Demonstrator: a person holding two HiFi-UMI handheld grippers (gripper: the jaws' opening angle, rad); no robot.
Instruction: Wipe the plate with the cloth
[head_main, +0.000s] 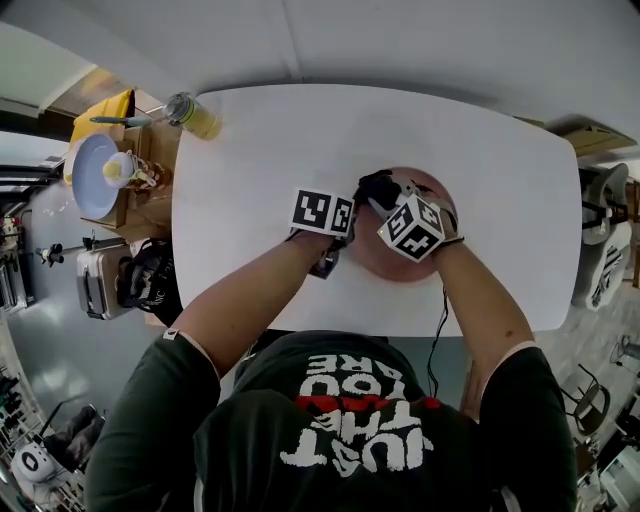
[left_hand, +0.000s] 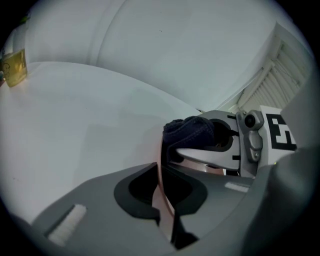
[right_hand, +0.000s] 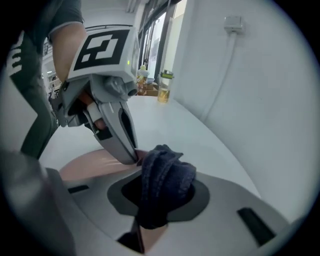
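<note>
Pink plate (head_main: 402, 268) centre-right on white table (head_main: 260, 140): left gripper (left_hand: 162, 200) clamped on its left rim, right gripper (right_hand: 150, 220) grasping navy cloth (right_hand: 165, 175) over its upper-left face, contact unclear.

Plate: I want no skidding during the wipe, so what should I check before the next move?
1. Left gripper clamped on the plate rim: ok.
2. Right gripper clamped on the cloth: ok.
3. Cloth touching the plate surface: cannot tell, contact is hidden.
4. Plate well inside the table edges: ok.
5. Bottle away from the wiping area, at the table's far corner: ok.
</note>
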